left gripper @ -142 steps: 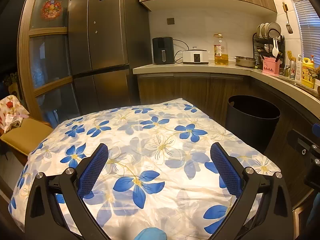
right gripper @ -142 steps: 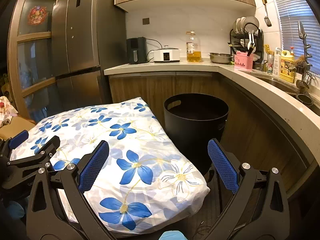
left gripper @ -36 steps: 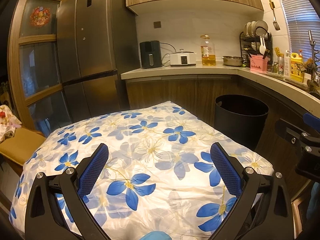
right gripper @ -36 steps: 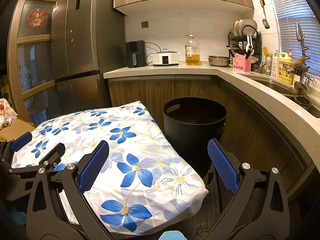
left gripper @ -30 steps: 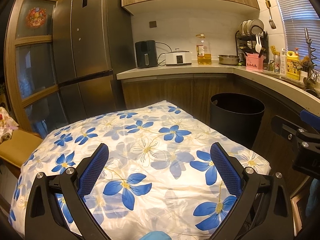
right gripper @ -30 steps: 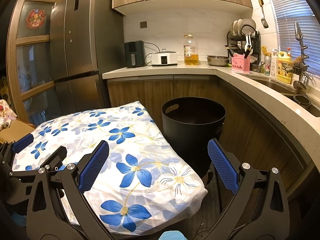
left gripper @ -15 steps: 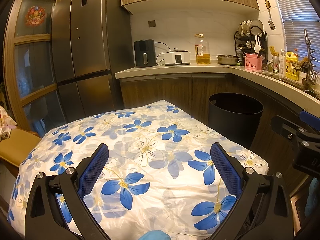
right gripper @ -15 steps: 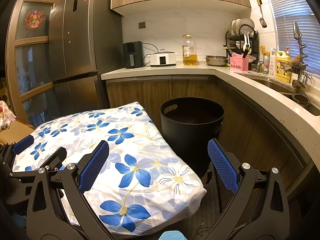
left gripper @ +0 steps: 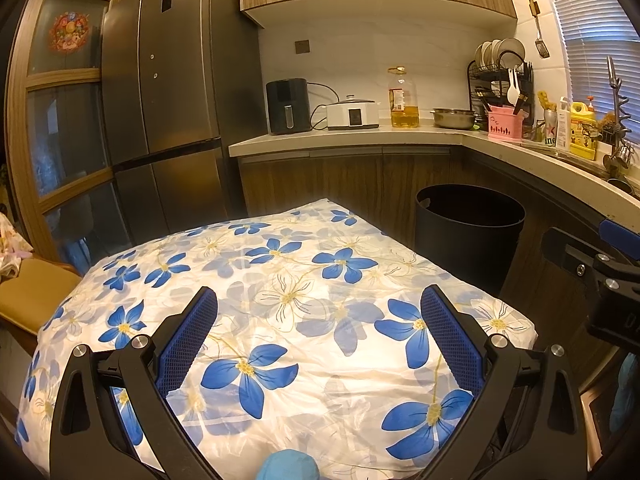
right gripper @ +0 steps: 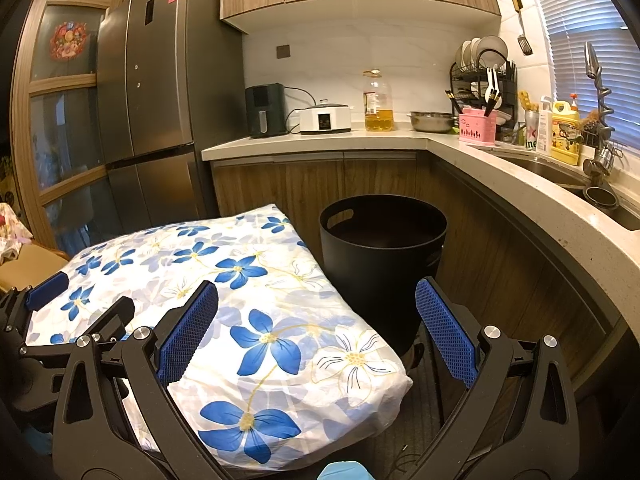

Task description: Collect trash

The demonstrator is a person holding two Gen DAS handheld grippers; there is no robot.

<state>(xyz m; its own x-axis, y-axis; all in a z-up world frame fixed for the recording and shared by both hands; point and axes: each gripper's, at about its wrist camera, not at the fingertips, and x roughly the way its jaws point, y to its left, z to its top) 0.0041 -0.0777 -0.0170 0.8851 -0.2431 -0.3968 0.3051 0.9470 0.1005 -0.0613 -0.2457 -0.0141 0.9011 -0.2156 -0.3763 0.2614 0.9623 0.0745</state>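
A black round trash bin [right gripper: 382, 240] stands on the floor by the counter cabinets, its mouth open and its inside dark; it also shows in the left wrist view [left gripper: 470, 220]. My left gripper [left gripper: 318, 300] is open over a table under a blue-flowered cloth [left gripper: 288, 280], nothing between its fingers. My right gripper [right gripper: 316, 292] is open over the cloth's right corner [right gripper: 360, 360], with the bin just beyond. Each gripper shows at the edge of the other's view: the right one [left gripper: 592, 264], the left one [right gripper: 60, 304]. No loose item lies on the cloth.
A curved counter [right gripper: 520, 184] carries an air fryer, cooker, oil bottle, steel bowl, dish rack and sink. A tall grey fridge [left gripper: 168, 100] stands at the back left. A tan padded seat [left gripper: 28, 296] sits left of the table.
Over the last few seconds both views have swung slightly right, so the bin and fridge sit a little further left in frame. Both grippers stay open and empty.
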